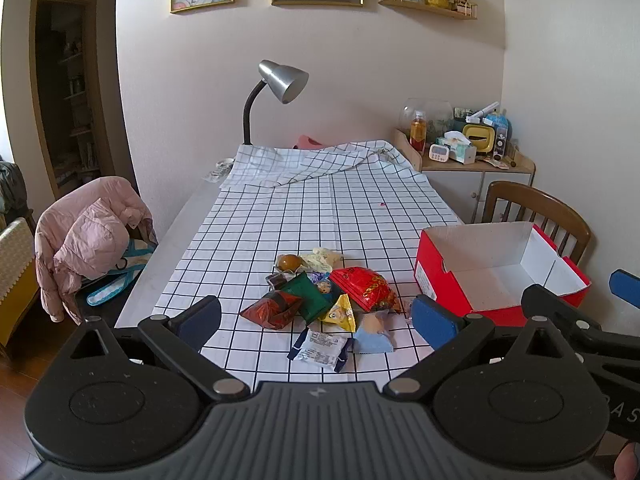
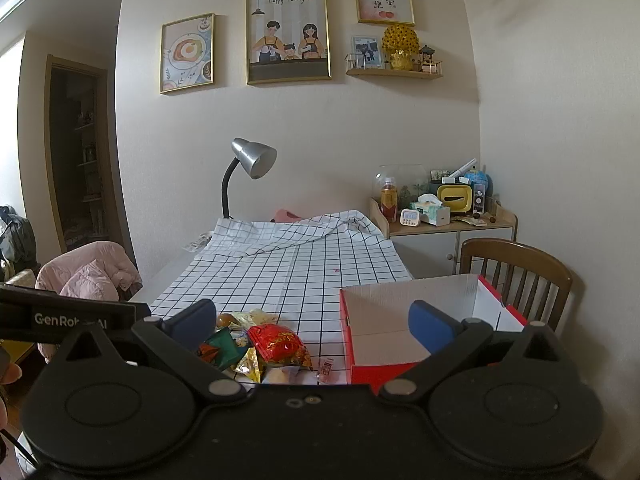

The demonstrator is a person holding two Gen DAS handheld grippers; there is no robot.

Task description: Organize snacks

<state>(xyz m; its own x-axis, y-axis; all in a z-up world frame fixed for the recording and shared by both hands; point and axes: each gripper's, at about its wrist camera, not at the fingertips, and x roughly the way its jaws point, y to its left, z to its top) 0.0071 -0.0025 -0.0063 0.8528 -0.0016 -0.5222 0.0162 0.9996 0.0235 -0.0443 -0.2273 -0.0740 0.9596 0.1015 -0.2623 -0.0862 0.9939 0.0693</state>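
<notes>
Between my left gripper's (image 1: 316, 316) spread, empty jaws lies the snack pile (image 1: 324, 300); my right gripper (image 2: 314, 326), equally released, frames the red box (image 2: 404, 344) by its right jaw.

Left gripper (image 1: 316, 320) jaws wide apart, nothing held, right gripper (image 2: 314, 322) likewise, both tilted slightly down
</notes>
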